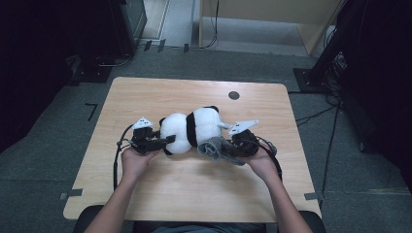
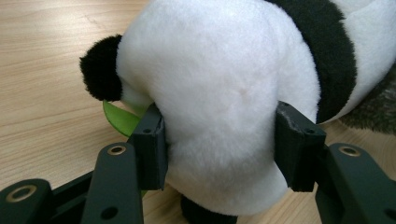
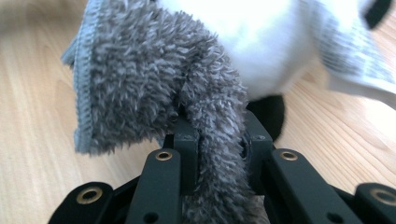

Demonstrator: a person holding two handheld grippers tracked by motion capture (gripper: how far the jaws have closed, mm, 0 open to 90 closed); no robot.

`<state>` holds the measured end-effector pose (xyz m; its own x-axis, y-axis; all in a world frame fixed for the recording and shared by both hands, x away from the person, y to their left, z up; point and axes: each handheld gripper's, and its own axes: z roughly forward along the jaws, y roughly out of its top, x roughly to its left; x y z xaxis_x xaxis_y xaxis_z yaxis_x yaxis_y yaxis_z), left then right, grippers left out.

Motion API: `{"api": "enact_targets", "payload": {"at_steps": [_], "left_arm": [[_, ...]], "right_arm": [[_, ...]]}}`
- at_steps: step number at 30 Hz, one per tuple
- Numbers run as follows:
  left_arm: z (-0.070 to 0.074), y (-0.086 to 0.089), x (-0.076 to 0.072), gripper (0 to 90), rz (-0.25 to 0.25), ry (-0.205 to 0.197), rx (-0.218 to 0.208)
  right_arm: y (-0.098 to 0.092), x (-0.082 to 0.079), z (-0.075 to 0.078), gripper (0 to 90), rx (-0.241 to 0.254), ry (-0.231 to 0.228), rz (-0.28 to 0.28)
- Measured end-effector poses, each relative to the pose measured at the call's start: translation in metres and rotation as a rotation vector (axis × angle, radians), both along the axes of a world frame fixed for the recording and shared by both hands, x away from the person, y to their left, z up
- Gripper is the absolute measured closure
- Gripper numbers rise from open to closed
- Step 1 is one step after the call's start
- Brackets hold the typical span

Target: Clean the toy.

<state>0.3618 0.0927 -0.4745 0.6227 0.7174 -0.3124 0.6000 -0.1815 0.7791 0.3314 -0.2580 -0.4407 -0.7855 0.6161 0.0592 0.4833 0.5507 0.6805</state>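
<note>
My left tool (image 1: 160,141) has its jaws about half spread and pressed into the white head of the panda plush (image 1: 192,130), which lies on its side at the middle of the tabletop (image 1: 194,194). In the left gripper view the two pads dent the fur on either flank of the panda's head (image 2: 219,107), and a green leaf-shaped piece (image 2: 120,119) pokes out just under the black ear (image 2: 100,67) beside my left jaw; from the high view that green piece is too small to make out. The same view also shows the black band (image 2: 334,51) crossing the plush body farther off.

My right tool (image 1: 228,145) is nearly closed and pinches a grey fuzzy sock (image 1: 216,148) at the plush's other end. The right gripper view shows the sock (image 3: 154,84) bunched between the jaws, its stitched edge hanging to the left, and white plush fur just behind it with a light ribbed fabric (image 3: 355,65) at the right. From above, the sock lies on the tabletop against the panda's lower body, and both my hands rest on the wood.
</note>
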Motion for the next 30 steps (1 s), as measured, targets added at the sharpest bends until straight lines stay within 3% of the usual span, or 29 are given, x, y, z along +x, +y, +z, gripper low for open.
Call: {"api": "enact_targets", "payload": {"at_steps": [9, 20, 30], "left_arm": [[0.0, 0.0, 0.0, 44.3, 0.0, -0.001, -0.001], [0.0, -0.001, 0.001, 44.1, 0.009, 0.006, -0.012], [-0.001, -0.001, 0.0, 44.4, 0.007, -0.005, -0.002]], "right_arm": [[-0.024, 0.012, -0.004, 73.9, 0.008, -0.011, -0.094], [-0.028, 0.035, -0.009, 73.9, 0.029, -0.029, -0.15], [-0.037, 0.043, -0.01, 74.0, 0.041, -0.039, -0.205]]}}
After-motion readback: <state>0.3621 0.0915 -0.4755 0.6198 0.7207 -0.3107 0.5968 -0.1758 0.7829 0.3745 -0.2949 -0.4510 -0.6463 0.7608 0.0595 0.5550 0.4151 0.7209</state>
